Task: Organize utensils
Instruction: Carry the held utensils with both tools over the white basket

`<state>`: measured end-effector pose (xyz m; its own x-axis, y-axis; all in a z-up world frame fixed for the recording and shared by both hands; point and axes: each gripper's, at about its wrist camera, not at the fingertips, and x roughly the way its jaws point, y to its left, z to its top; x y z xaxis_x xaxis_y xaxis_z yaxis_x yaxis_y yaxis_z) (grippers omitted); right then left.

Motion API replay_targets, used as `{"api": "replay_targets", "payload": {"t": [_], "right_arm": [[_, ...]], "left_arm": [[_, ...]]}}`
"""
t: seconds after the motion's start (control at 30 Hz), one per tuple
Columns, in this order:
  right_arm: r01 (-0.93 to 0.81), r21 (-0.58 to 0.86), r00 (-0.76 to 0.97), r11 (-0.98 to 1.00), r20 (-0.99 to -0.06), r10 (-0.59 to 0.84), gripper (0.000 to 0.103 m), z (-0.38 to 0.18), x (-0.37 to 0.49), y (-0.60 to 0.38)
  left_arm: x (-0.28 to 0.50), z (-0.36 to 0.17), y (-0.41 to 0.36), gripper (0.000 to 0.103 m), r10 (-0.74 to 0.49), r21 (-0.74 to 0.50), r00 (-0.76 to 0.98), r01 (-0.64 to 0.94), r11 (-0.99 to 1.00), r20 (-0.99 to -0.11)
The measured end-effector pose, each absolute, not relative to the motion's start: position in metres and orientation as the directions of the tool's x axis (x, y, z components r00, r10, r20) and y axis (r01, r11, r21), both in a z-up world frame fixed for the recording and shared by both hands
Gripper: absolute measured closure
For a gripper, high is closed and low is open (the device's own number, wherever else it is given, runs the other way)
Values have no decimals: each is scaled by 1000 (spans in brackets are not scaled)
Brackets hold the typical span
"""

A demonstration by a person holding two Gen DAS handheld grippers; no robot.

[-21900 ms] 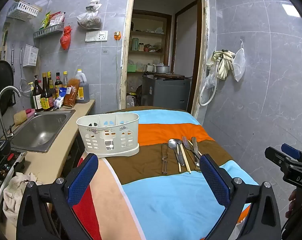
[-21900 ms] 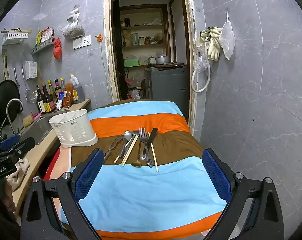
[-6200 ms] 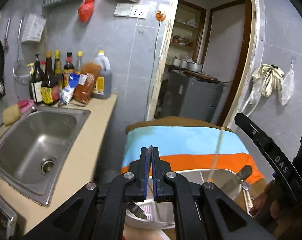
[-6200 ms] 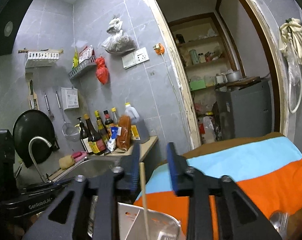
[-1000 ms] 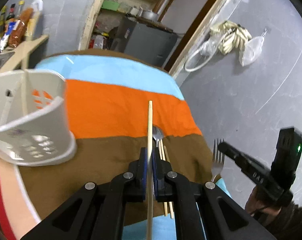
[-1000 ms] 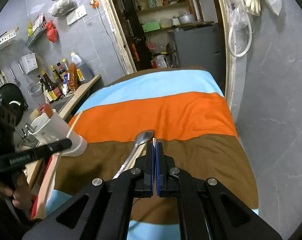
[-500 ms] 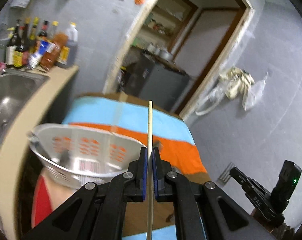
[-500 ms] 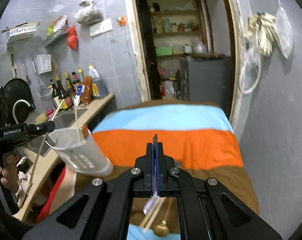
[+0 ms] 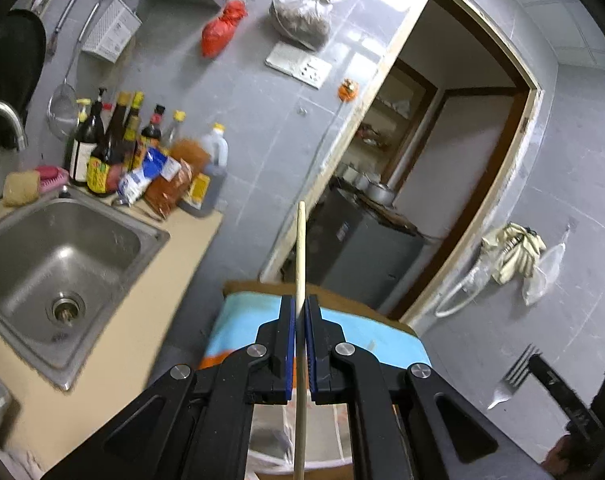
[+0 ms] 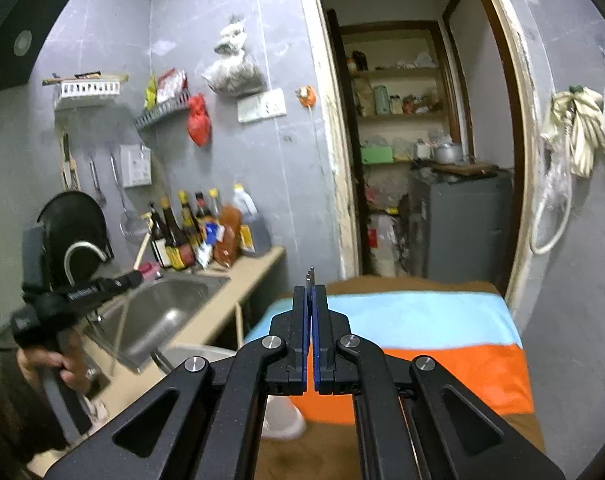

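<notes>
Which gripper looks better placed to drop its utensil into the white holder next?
Probably left: the left gripper holds its chopstick directly above the white holder; the right gripper, gripping a fork, is off to the side.

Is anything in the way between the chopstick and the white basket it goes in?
Nothing visible is in the way. The left gripper holds the chopstick over the white basket, and only open air shows between them.

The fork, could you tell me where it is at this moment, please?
The fork is clamped in the right tool, tines up; in the left wrist view it shows at lower right, beyond the striped cloth.
</notes>
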<state>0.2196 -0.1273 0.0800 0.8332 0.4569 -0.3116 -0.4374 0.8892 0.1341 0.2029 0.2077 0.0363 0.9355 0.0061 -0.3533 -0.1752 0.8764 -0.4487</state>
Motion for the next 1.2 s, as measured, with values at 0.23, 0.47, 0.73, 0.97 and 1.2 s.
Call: {"api": "replay_targets", "payload": {"t": [0.23,0.47,0.73,0.97,1.2], "right_arm": [[-442,17,862,897,-267,430,101,95,228,-76],[-415,-69,873,907,-312,376,101,79,237,-44],[-390,-65,874,918,-341,347,101,56,249,-42],[-382,-54,866,923,-370,337,101,40,256,-39],[-395,-40,845,918,-409,346,101,27,259,-35]], "left_arm": [[228,31,227,98,8,-474,948,-166,865,-317],[255,15,226,98,-16,-483,949,-146,863,-315],[267,3,220,98,26,-460,951,-172,871,-307],[272,-6,216,98,47,-433,950,-185,882,-310],[269,-10,202,98,102,-359,950,-210,909,-296]]}}
